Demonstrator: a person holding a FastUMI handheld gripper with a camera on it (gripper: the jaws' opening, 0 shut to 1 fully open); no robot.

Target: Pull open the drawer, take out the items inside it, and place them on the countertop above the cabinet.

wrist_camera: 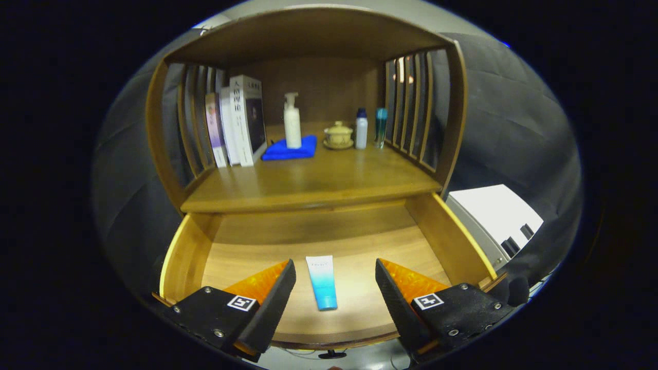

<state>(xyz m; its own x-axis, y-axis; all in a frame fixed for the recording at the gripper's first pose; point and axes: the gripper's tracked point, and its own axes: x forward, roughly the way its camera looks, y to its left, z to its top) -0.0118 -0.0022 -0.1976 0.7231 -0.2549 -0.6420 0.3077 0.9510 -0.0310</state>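
Drawer (437, 231) is pulled out, wooden, sitting below the cabinet counter (308, 180). One item lies flat on its floor: a cosmetic tube (322, 282), white fading to blue, long axis running front to back, cap end toward the camera.

Claw (335, 280) is spread wide, holding nothing. The tube lies between the two fingers and touches neither. Fingers hang over the front part of the drawer; whether they sit above the tube or level with it I can't tell.

On the counter, inside the hutch:
- books (236, 121) standing upright against the left slatted side
- folded blue cloth (290, 148) just right of the books
- white pump bottle (292, 121) upright on the cloth
- lidded ceramic cup on a saucer (338, 135) right of the cloth, apart from it
- small white bottle with dark cap (362, 128) just beside the cup
- teal bottle (381, 126) next to that, close to the right slatted side

Front half of the counter is bare wood. A white appliance (493, 216) stands to the right of the cabinet, outside the drawer's side wall.
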